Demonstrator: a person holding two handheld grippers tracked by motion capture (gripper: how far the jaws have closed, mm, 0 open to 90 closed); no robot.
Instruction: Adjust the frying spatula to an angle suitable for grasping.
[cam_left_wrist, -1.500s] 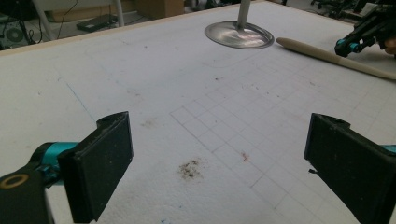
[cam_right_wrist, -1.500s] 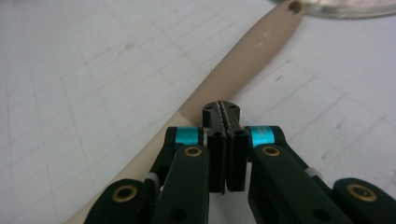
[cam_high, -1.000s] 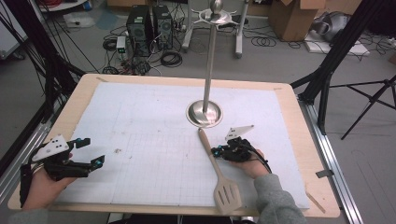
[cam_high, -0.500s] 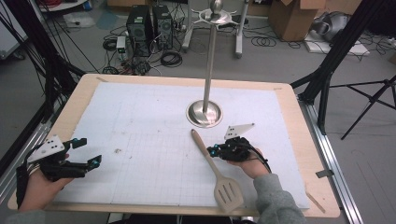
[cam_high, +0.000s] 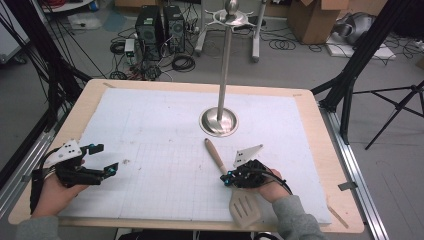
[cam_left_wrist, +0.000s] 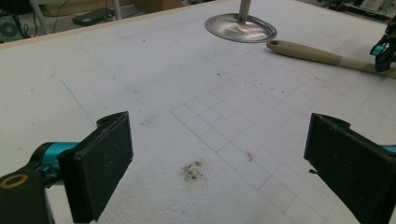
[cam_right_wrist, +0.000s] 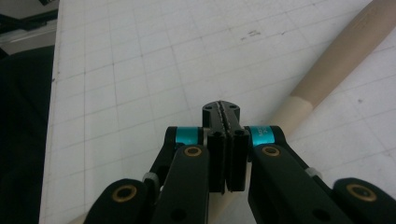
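Slotted spatula (cam_high: 235, 187) lies flat on the table (cam_high: 165, 145), near edge right of centre; long axis diagonal, handle tip toward the stand base (cam_high: 218, 121), blade toward the person. Right hand-held gripper (cam_high: 227, 179) clenched, jaws together, over the handle. Left hand-held gripper (cam_high: 102, 160) spread wide, empty.

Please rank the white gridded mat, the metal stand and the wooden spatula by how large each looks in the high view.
1. White gridded mat, covering most of the table.
2. Metal stand: its pole and round base span more of the picture than the spatula does.
3. Wooden spatula, partly hidden under the right gripper, whose jaws are shut above its handle; it still looks smallest.
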